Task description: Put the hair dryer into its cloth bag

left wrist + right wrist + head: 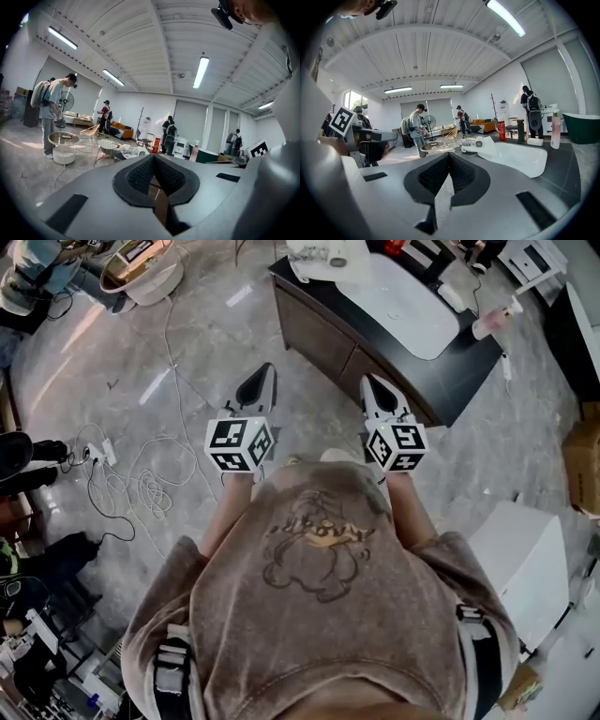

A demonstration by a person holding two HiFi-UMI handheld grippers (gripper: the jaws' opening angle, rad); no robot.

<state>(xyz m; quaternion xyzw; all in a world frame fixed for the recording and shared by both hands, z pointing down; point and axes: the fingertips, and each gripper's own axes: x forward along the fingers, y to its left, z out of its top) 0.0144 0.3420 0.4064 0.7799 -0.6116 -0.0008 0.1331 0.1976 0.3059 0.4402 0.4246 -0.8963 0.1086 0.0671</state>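
1. The left gripper (266,372) (153,160) has its jaws together, with nothing between them. The right gripper (368,382) (449,157) is the same: jaws together and empty.
2. The hair dryer (317,254) (480,144) lies on the dark table (472,367) (563,165), almost straight ahead of the right jaws and well apart from them. From the left jaws it is ahead and to the right.
3. The white bag (405,298) (516,158) lies flat just beside the dryer, ahead and to the right of the right jaws.
4. The near edge of the table passes in front of the right jaws. Both grippers are over the floor on the near side of this edge.
5. Ahead of the left jaws and to their left the floor is open. Loose cables (142,486) lie farther left.
6. A pink bottle (488,326) (555,131) stands far to the right of the right jaws, near the table's end.
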